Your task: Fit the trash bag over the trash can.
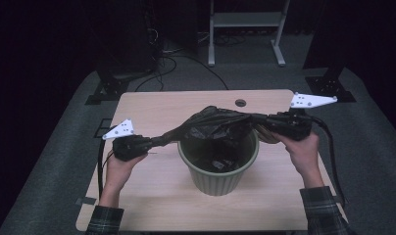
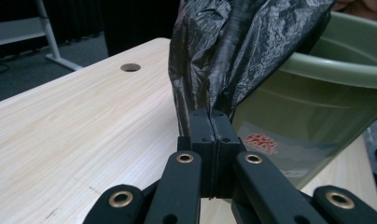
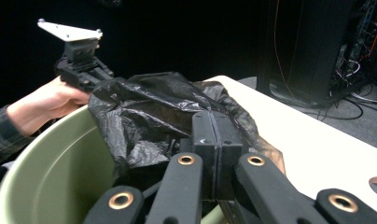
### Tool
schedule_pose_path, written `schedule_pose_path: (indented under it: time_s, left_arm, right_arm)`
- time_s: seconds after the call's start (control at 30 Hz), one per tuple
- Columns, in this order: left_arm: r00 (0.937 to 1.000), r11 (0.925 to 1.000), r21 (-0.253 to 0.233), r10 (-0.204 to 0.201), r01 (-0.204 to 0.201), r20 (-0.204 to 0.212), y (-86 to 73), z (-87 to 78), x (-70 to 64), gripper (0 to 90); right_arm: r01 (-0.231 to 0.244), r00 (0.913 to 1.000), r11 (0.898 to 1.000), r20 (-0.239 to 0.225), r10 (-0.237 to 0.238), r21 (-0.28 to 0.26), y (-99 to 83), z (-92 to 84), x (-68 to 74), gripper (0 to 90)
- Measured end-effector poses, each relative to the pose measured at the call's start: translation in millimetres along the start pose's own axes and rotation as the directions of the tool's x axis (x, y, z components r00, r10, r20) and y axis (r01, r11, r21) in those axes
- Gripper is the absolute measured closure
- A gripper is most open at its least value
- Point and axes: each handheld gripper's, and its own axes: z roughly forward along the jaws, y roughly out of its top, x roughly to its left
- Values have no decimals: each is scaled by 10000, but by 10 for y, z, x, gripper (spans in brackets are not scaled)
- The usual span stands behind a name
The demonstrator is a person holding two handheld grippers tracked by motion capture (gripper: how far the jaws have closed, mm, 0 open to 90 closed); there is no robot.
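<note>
Black bag [image 1: 216, 123] between both clamped grippers

The bin [image 1: 218, 169] stands on the table [image 1: 152, 205] between your left gripper [image 1: 154, 141] and your right gripper [image 1: 259, 120]. The bag [image 1: 215, 125] stretches from one to the other, above the bin's mouth. Behind your right gripper, a hole [image 1: 240, 103] sits in the table.

High view: above person's side, looks forward and down over whole table [image 1: 152, 105]. Left gripper view: low, close, along own jaws toward green bin [image 2: 312, 102]. Right gripper view: close over bin rim, faces left gripper [image 3: 86, 77]. All share black bag [image 1: 218, 125].
</note>
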Motion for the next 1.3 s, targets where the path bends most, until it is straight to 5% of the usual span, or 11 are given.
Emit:
schedule_pose_path:
  time_s: [0.83,1.13,1.3]
  left_arm:
    - [9943,9965,-762,-253,333,1034,-16,-85,-246,895]
    - [9924,9955,-846,-336,438,1186,-30,-99,-244,895]
    - [9921,9956,-820,-343,444,1207,-34,-90,-246,895]
  right_arm:
    - [71,9941,9998,-1082,-87,-160,-424,-363,571,900]
    - [-102,9772,9998,-2124,63,-173,-592,-394,749,900]
    - [47,9689,9996,-2476,25,285,-687,-349,873,900]
